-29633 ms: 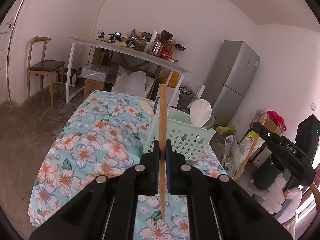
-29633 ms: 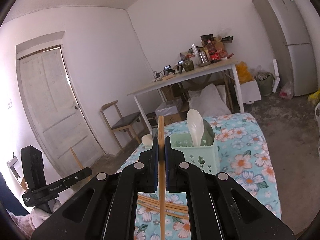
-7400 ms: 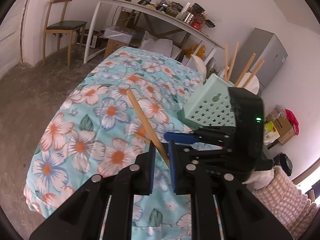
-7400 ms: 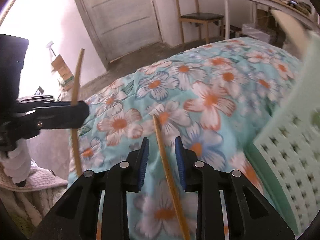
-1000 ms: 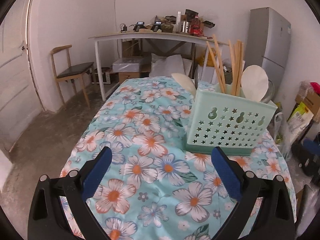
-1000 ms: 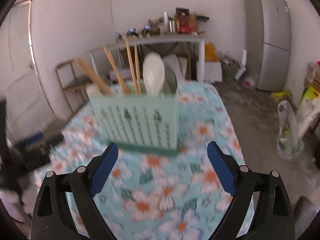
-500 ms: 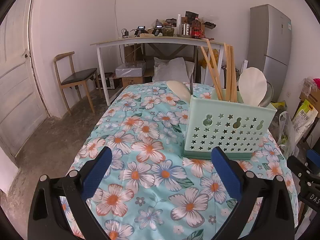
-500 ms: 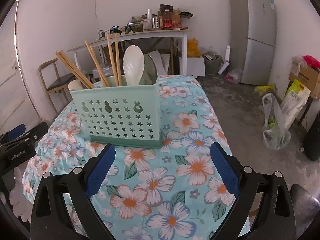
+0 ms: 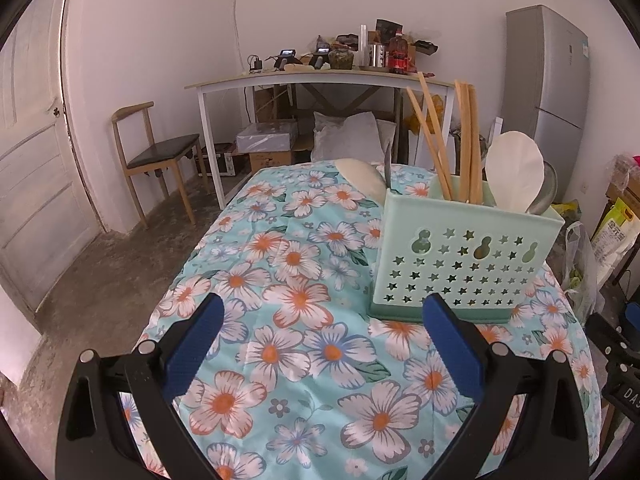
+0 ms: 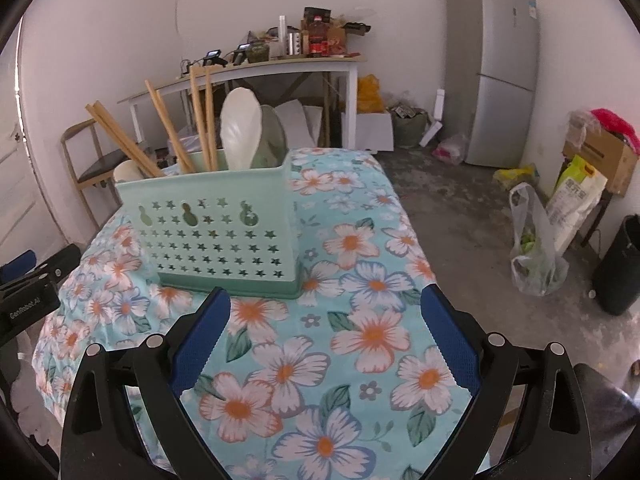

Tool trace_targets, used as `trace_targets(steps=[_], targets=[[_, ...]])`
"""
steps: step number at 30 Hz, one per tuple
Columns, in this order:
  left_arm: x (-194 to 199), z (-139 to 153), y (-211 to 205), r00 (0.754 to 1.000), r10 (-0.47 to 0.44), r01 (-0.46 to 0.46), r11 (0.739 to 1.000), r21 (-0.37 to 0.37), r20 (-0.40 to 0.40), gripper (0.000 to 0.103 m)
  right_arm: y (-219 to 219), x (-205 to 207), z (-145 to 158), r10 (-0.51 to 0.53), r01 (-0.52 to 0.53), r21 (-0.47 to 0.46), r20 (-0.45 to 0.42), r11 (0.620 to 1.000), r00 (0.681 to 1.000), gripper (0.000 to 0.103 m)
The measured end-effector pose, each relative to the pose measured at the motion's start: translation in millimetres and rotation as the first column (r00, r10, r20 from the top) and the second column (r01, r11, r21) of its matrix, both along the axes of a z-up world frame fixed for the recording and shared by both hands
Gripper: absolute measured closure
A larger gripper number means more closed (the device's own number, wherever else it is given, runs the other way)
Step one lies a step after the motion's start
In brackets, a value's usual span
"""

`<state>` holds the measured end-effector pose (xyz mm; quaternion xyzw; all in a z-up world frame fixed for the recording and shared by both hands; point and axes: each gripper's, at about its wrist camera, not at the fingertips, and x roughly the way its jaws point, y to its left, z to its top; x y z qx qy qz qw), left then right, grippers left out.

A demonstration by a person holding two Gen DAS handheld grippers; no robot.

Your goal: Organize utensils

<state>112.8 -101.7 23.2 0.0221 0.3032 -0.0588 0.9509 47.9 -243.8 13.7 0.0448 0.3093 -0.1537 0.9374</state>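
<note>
Left hand-held gripper (image 9: 322, 330): jaws spread wide, nothing held. It is poised above the floral cloth (image 9: 280, 264) covering the counter, with the holder ahead and to its right.

Right hand-held gripper (image 10: 324, 324): jaws also spread wide, nothing held. It is poised above the same cloth, with the holder ahead and to its left.

Mint-green utensil holder (image 9: 460, 256), perforated with star and gourd cut-outs, is seen standing upright on the cloth, apart from both grippers.

Wooden chopsticks (image 9: 464, 140) are seen standing in the holder, ends up, leaning at slightly different angles; in the right wrist view a pair (image 10: 120, 136) leans well out to the left. Exact count cannot be told.

A white rice paddle (image 9: 514, 168) is stood in the holder beside the chopsticks. A grey-green utensil (image 10: 274, 140) is seen just behind it; its type cannot be told. Another white rounded utensil (image 9: 362, 178) sticks out at the holder's far left end.

No loose utensils are seen on the visible cloth.

The left gripper's body is visible at the left edge of the right wrist view; the right gripper's body shows at the right edge of the left wrist view.
</note>
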Motion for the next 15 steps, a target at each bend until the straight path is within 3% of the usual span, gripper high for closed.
trace_targets(steps=[15], targets=[[3, -1, -2, 0.998, 0.056, -0.056, 0.998, 0.019, 0.001, 0.006, -18, -2, -1, -0.077, 0.077, -0.025, 0.014, 0.997, 0.997, 0.01]])
